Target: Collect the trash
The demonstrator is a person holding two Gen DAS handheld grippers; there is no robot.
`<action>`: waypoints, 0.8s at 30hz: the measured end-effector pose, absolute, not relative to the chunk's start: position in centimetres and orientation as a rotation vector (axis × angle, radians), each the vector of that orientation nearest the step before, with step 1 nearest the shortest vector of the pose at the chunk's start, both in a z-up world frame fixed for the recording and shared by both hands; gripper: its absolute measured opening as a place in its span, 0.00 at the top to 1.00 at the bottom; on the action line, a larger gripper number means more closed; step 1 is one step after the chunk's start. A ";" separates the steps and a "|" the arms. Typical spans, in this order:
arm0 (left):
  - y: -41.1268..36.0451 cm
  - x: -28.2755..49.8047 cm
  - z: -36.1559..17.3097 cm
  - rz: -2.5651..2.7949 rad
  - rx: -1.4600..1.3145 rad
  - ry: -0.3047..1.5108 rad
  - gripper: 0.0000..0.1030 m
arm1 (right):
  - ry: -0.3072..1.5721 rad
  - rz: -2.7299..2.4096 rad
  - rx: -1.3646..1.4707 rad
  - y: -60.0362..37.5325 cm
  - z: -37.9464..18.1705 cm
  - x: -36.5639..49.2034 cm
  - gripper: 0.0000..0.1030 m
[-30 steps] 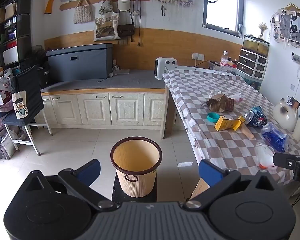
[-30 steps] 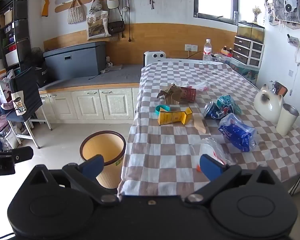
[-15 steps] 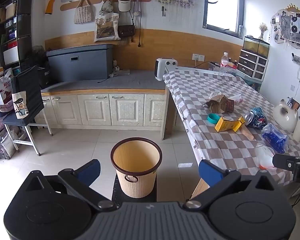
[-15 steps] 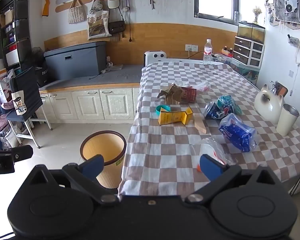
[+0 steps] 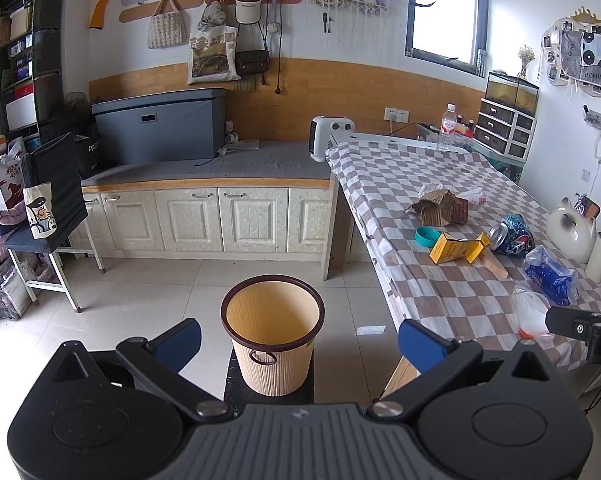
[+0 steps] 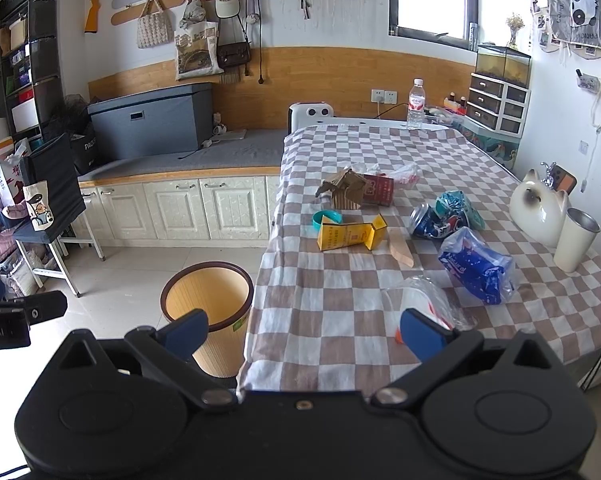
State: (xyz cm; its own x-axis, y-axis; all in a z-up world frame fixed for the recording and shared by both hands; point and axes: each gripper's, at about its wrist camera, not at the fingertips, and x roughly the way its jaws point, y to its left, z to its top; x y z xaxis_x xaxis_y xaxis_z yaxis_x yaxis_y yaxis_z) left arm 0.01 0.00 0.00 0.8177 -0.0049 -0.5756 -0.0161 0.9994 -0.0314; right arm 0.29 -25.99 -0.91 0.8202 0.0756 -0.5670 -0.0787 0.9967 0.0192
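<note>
nothing much had changed over the last second: both views sat almost as they had, with only a slight drift, so the collecting had not begun. the left hand-held gripper point(image 5: 298, 340) hung released and empty, its blue pads wide apart, aimed at the bin point(image 5: 273, 344) on the floor at 12 o'clock. the right hand-held gripper point(image 6: 302, 330) was likewise spread and holding nothing, pointed over the near edge of the worktop point(image 6: 340, 312).

all the trash still lay on the checked cloth. nearest the right gripper, at about 1 o'clock, was a clear wrapper point(image 6: 424, 300) with an orange bit; beyond it a blue bag point(image 6: 474, 266), a crushed can point(image 6: 432, 222), a wooden stick point(image 6: 400, 250), a yellow box point(image 6: 350, 234), a teal cap point(image 6: 326, 218) and, furthest, a brown cardboard scrap point(image 6: 346, 188) against a red pack point(image 6: 378, 188). the bin looked empty as far as its inside showed.

judging from this, the wrapper was the likely first pick, and being thin and slippery it might slide out of a pinch.
</note>
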 end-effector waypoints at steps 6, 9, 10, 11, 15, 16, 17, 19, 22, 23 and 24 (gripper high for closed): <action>0.2 0.1 0.1 0.007 -0.035 0.612 0.00 | 0.607 0.083 -0.004 -26.1 -0.9 0.5 0.00; 0.2 0.1 0.1 0.006 -0.037 0.613 0.00 | 0.606 0.083 -0.005 -26.1 -0.9 0.5 0.00; 0.2 0.0 0.1 0.007 -0.036 0.613 0.00 | 0.607 0.083 -0.004 -26.1 -0.9 0.5 0.00; 0.2 0.0 0.1 0.007 -0.036 0.613 0.00 | 0.607 0.083 -0.005 -26.1 -0.9 0.5 0.00; 0.2 0.0 0.1 0.006 -0.035 0.612 0.00 | 0.606 0.082 -0.007 -26.0 -1.0 0.5 0.00; 0.2 0.0 0.1 0.006 -0.035 0.612 0.00 | 0.606 0.082 -0.007 -26.0 -0.9 0.5 0.00; 0.2 0.0 0.1 0.006 -0.036 0.612 0.00 | 0.606 0.083 -0.006 -26.0 -1.0 0.5 0.00; 0.2 0.0 0.1 0.005 -0.035 0.612 0.00 | 0.607 0.083 -0.006 -26.0 -0.9 0.5 0.00; 0.2 0.0 0.1 0.005 -0.036 0.612 0.00 | 0.607 0.083 -0.007 -26.0 -1.0 0.5 0.00; 0.2 0.0 0.1 0.006 -0.036 0.612 0.00 | 0.607 0.083 -0.007 -26.0 -1.0 0.5 0.00; 0.2 0.0 0.1 0.006 -0.036 0.612 0.00 | 0.607 0.083 -0.006 -26.0 -1.0 0.5 0.00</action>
State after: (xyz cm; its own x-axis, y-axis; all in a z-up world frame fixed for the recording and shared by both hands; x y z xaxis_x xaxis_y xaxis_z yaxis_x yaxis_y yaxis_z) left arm 0.04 0.22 0.12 0.8183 -0.0052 -0.5748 -0.0163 0.9993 -0.0323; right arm 0.55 -26.04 -0.96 0.8180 0.0758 -0.5703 -0.0795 0.9967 0.0184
